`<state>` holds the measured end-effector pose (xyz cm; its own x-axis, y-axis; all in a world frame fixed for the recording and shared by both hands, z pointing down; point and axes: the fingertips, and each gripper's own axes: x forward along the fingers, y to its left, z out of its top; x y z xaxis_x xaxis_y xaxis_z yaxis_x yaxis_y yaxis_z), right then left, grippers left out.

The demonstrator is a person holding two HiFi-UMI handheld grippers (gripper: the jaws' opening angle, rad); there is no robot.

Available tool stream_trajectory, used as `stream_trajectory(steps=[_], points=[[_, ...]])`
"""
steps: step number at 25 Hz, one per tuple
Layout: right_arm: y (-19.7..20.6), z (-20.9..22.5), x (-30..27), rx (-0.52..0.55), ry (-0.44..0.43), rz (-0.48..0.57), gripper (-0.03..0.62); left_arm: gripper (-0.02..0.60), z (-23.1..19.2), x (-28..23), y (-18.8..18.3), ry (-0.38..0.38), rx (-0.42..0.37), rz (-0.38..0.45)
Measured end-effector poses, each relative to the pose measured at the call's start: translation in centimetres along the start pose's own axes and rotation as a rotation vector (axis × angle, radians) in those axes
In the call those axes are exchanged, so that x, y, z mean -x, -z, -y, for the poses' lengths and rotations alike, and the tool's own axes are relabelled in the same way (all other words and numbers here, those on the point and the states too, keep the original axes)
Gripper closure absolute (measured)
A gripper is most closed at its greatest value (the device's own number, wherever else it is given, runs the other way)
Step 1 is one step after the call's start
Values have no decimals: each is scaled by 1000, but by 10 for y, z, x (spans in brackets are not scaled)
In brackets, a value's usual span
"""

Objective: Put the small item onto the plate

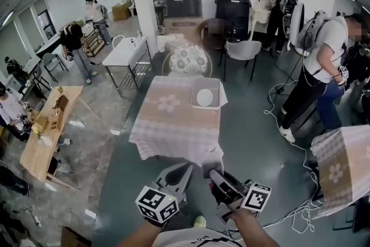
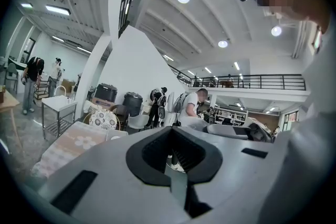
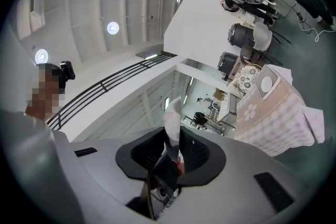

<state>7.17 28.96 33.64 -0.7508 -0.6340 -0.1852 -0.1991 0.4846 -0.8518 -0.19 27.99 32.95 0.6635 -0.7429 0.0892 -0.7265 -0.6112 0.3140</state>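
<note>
A white plate point(image 1: 204, 97) lies in a pale tray point(image 1: 215, 85) at the far right corner of a table with a pink checked cloth point(image 1: 167, 124). Both grippers hang low in front of the table's near edge, well short of it. My right gripper point(image 1: 219, 181) is shut on the small item point(image 3: 172, 131), a white piece with a dark lower part and a red spot that sticks up out of the jaws. My left gripper point(image 1: 180, 173) is shut with nothing in it. In the right gripper view the plate point(image 3: 266, 83) shows far off on the table point(image 3: 273, 118).
Behind the table stand a chair with a flowered cushion point(image 1: 188, 59) and a grey chair point(image 1: 243, 50). A person point(image 1: 321, 63) bends over at the right, with cables point(image 1: 276, 102) on the floor. Another clothed table point(image 1: 344, 165) is at the right, a wooden table point(image 1: 49, 130) at the left.
</note>
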Motion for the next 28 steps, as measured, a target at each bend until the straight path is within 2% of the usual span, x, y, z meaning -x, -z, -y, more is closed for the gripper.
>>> stream_trajectory(steps=[8,14,23,28], points=[[-18,33,-34,-1,27,-5,499,575,-38,-35,-2,10,8,-7],[-41,75,-88,-4,56,-5,499,575,-97,-78,-12,19,4,-13],[-85,148,-161,-6,153,38,499,575,-174,-156,-31,100,4,-38],[-112,182,-192,-9,192,54,499,575,-208,-196,-39,121,-7,-22]])
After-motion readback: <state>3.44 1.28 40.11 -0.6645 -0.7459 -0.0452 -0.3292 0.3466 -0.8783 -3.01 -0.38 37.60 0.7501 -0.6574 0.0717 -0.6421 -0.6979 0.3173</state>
